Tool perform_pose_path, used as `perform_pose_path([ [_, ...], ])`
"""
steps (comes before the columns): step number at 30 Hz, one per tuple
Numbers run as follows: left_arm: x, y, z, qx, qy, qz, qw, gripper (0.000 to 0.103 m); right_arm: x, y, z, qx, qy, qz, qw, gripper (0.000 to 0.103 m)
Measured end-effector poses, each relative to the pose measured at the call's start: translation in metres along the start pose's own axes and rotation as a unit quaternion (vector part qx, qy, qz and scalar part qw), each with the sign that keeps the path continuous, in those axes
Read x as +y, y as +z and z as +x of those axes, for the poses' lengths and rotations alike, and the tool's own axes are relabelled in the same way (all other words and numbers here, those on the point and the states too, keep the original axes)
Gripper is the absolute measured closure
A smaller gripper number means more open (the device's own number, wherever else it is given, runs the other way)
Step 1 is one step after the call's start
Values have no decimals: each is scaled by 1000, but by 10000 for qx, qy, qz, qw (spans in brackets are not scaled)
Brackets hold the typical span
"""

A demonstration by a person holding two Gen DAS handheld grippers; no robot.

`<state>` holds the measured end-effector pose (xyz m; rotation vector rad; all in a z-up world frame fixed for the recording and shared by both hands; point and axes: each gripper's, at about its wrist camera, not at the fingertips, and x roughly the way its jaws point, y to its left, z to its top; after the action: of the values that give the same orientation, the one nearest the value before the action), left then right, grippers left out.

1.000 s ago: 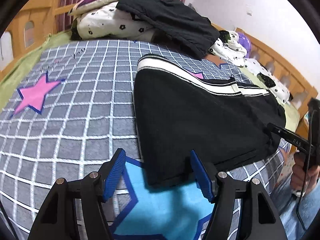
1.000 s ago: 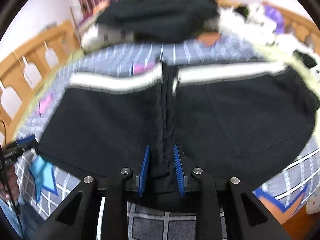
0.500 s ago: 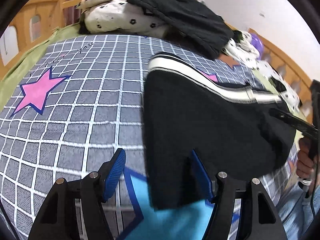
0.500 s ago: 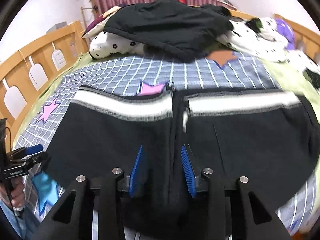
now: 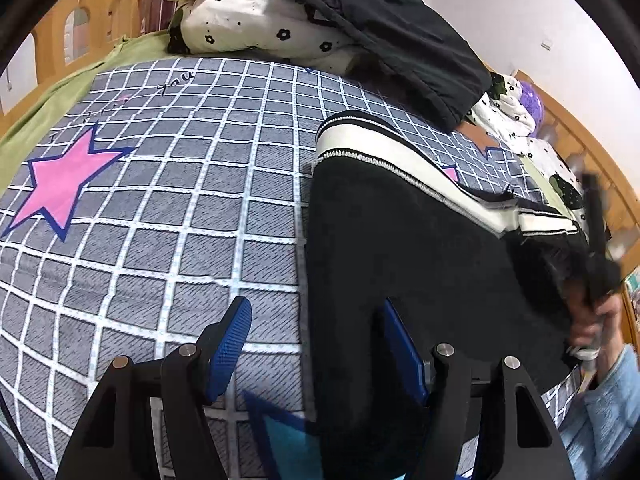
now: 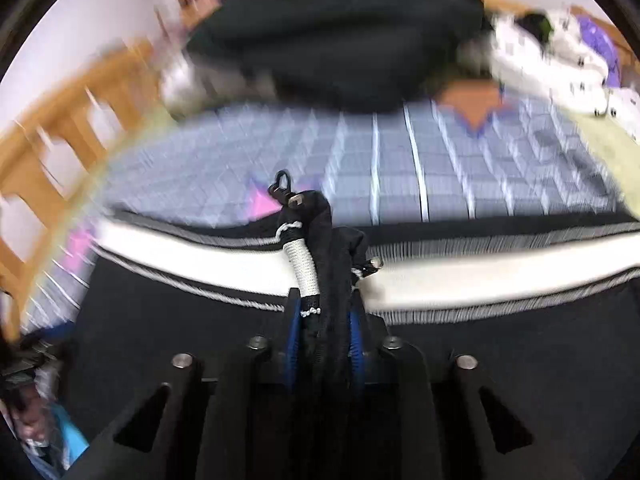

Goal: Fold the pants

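Two grippers work the pants (image 5: 400,248), which lie spread on the checked bedspread (image 5: 180,200) ahead of us, waistband (image 5: 384,156) at the far edge. Our right gripper (image 6: 325,332) has a bunched ridge of the black cloth and the white band at the middle of the waist between its blue pads (image 6: 294,332); its jaws are closing on that bunch, and the cloth already rises in a pleat from the pinch. Our left gripper (image 5: 316,348) hangs with jaws spread wide, straddling the near left edge of the pants, one pad over the bedspread and the other over the cloth, pressing on nothing. We judge the fold to be barely begun: the garment is still mostly flat and open, both halves lying to either side of the middle pinch. What is left, as we read it, is bringing one half over the other, then doubling the length and smoothing. A dark heap (image 5: 384,40) and pillows (image 5: 260,28) sit beyond the pants, well apart.
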<state>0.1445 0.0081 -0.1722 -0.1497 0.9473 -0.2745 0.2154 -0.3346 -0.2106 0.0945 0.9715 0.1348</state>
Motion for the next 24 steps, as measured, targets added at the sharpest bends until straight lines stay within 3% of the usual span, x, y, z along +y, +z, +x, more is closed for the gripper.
perform_pose_path([
  [1,-2,1,1,30,30,40,10000,38,1,-4,9,150,-58,-119,9998,73],
  [4,-9,-1,5,105,151,196,9996,38,1,-6,-19,-39,-99,-235,9997,72],
  [7,-12,-8,19,386,342,284,9983,38,-11,-30,-58,-403,3,-89,9991,72],
  [11,-14,-5,19,366,271,281,9986,38,-4,-74,-44,228,-121,-377,9990,72],
  [14,-13,5,16,377,226,136,9989,39,-7,-75,-66,-3,-61,-503,9987,71],
  [17,-12,16,13,300,203,179,9992,40,-43,-75,-119,-771,-200,94,9968,66],
  [20,-7,25,17,304,77,110,9994,40,-92,-86,-163,-1261,-820,743,9858,49],
  [22,-2,29,24,409,-79,-5,9991,40,-125,-94,-179,-1349,-1226,1094,9771,39],
  [24,1,31,33,516,-190,-75,9985,38,-162,-107,-186,-1158,-1463,1538,9703,39],
])
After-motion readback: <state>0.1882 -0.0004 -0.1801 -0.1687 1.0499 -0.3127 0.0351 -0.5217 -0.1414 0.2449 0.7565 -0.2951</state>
